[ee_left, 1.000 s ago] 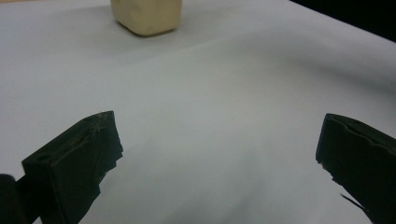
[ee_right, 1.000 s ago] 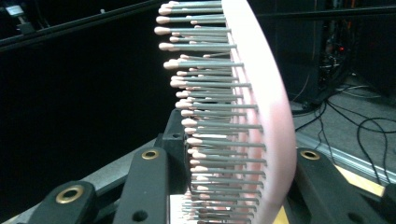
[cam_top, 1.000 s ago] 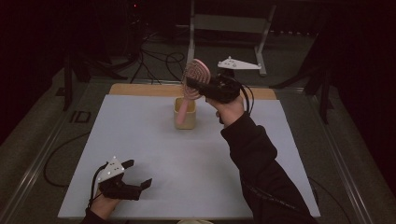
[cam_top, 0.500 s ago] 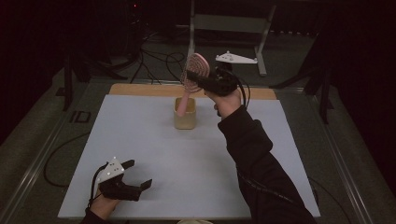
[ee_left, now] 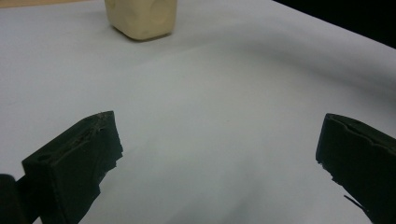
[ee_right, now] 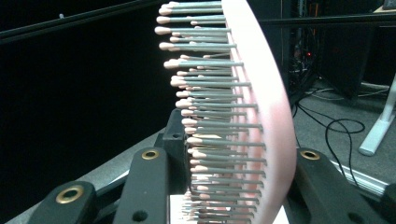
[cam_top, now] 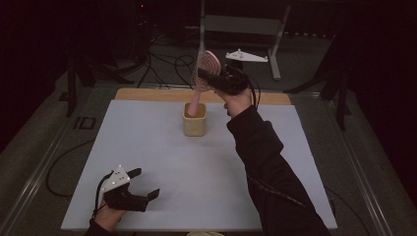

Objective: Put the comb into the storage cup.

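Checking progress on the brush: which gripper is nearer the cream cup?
Right. The right gripper holds the pink hairbrush just above the cream cup; the left gripper rests far off, near the table's front edge.

The brush (ee_right: 261, 107) looks like smooth pink plastic with a soft sheen; its bristles (ee_right: 210, 93) are thin grey pins with pale rounded tips. The cup (cam_top: 194, 119) looks like matt cream plastic or ceramic, which one cannot be told. The table (cam_top: 196, 167) has a smooth, matt, pale grey top, with a bare wood strip (cam_top: 147, 94) along its 12 o'clock edge. The left gripper (ee_left: 219, 154) has matt black pads with rough, chipped edges. The sleeve (cam_top: 265, 162) is dark cloth.
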Motion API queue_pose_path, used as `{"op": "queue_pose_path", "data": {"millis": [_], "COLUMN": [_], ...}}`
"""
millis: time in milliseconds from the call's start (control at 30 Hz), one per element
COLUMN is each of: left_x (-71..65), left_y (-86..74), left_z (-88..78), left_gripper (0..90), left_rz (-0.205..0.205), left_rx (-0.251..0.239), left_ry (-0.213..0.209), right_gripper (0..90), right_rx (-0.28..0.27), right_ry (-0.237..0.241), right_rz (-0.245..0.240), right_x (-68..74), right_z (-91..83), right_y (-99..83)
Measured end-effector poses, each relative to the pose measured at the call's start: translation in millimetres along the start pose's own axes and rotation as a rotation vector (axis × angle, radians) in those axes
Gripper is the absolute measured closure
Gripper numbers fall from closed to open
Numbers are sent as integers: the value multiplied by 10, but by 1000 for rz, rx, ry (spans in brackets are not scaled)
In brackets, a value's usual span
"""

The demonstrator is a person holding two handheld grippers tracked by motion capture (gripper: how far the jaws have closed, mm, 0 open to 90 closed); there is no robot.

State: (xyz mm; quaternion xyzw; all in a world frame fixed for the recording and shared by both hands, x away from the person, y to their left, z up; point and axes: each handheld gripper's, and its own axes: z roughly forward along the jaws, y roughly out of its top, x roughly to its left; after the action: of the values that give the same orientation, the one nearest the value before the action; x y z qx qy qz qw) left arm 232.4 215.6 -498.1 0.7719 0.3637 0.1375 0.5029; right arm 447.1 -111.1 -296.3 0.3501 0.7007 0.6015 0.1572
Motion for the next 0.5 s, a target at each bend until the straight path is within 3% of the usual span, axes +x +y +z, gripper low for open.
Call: {"op": "queue_pose_path", "data": {"millis": [500], "left_x": [-2], "left_y": [2], "left_z": [-3], "left_gripper": [1], "left_rz": [3], "left_rx": [-4], "left_ry": [-3], "right_gripper": [638], "right_rx": [-8], "right_ry": [-37], "right_rz": [24], "right_x": [-163], "right_z": [206], "right_y": [-151]}}
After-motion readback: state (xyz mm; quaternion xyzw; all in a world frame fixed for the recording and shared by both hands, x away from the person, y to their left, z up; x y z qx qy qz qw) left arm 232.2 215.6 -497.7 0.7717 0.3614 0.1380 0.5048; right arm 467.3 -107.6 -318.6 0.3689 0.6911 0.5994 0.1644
